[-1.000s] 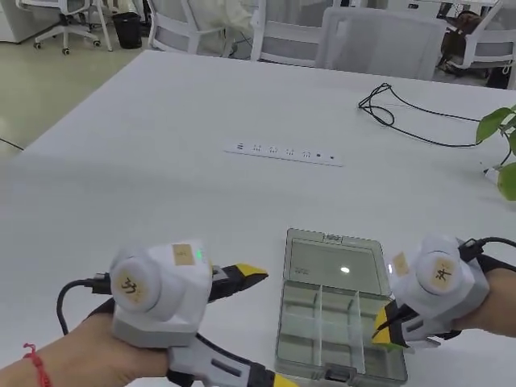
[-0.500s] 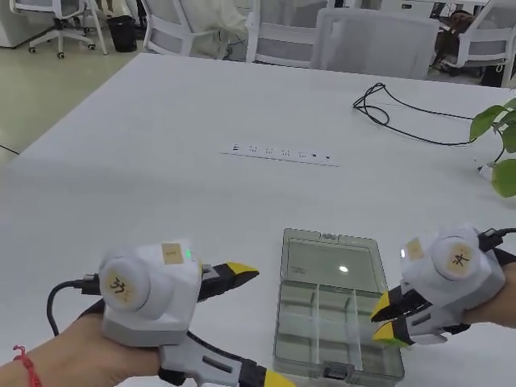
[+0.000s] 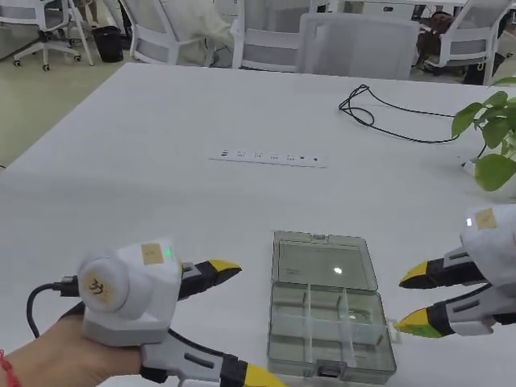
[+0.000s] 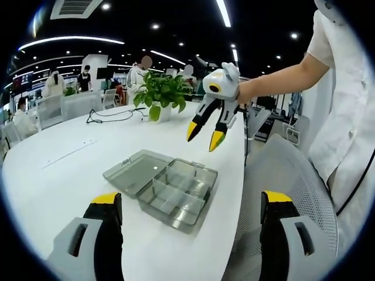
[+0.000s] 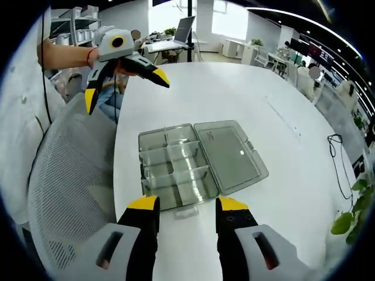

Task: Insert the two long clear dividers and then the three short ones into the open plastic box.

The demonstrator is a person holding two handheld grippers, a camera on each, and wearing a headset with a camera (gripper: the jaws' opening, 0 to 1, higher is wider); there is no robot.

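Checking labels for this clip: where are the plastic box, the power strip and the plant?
plastic box (image 3: 326,263): head view, on its open lid.
power strip (image 3: 268,156): head view, middle of the strip.
plant (image 3: 493,171): head view, on a large leaf at the right edge.

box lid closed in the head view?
No, the lid lies folded back flat on the table, leaving the box open.
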